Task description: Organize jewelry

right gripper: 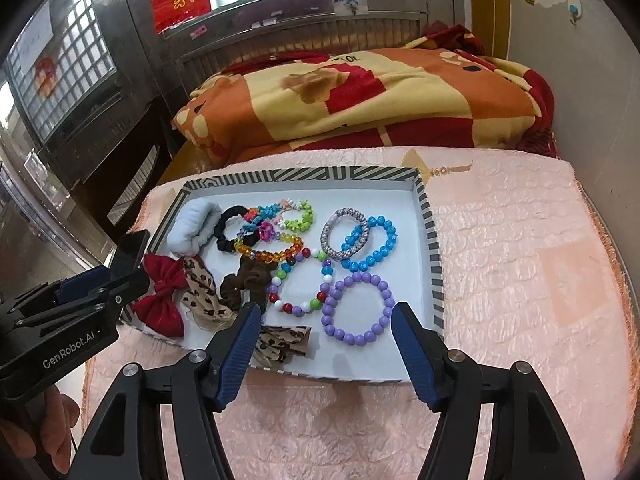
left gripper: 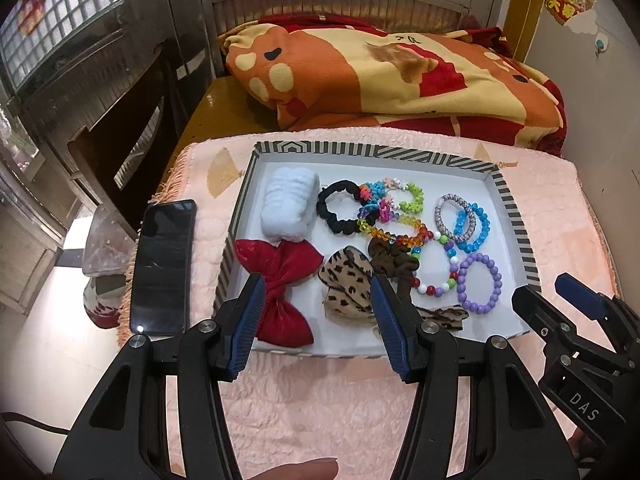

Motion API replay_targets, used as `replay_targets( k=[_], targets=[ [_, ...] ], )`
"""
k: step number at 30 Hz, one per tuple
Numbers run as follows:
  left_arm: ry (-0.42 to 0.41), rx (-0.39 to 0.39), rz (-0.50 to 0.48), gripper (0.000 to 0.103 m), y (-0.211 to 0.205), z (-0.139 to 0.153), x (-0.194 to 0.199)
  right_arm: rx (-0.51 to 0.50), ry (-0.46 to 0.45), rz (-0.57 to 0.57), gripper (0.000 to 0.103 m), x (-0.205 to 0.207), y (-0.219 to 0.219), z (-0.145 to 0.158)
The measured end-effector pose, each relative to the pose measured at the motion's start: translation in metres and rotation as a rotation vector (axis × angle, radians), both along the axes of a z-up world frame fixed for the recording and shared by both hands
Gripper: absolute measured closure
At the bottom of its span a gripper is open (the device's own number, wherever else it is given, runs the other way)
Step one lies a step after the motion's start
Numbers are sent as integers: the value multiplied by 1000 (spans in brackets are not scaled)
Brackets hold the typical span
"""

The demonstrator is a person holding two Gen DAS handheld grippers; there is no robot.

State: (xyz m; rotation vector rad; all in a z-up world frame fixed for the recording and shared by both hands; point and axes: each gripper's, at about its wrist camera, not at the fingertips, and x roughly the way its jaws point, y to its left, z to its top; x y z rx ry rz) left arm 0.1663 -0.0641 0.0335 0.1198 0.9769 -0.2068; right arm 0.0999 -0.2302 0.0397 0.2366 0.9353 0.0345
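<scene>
Both hand-held grippers, left (left gripper: pixel 316 320) and right (right gripper: pixel 326 344), are hovering wide open and empty at the bottom of the frame, over the striped tray (right gripper: pixel 434 264) sitting on a pink mat (right gripper: pixel 520 260).

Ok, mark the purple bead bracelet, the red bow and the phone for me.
purple bead bracelet (right gripper: pixel 357 336): right wrist view, on the near beads of the ring.
red bow (left gripper: pixel 282 276): left wrist view, on the pinched middle knot.
phone (left gripper: pixel 163 268): left wrist view, on the dark screen.
</scene>
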Motion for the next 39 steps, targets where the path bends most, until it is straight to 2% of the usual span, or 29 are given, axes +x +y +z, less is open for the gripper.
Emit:
replay_targets(
  k=[26,39],
  targets=[
    [-21,10,36,49,14,5,-37,-3,10,40,37,-25,14,2],
    [-20,10,39,49,15,6,-41,-1,12,42,37,-28,15,3]
  ],
)
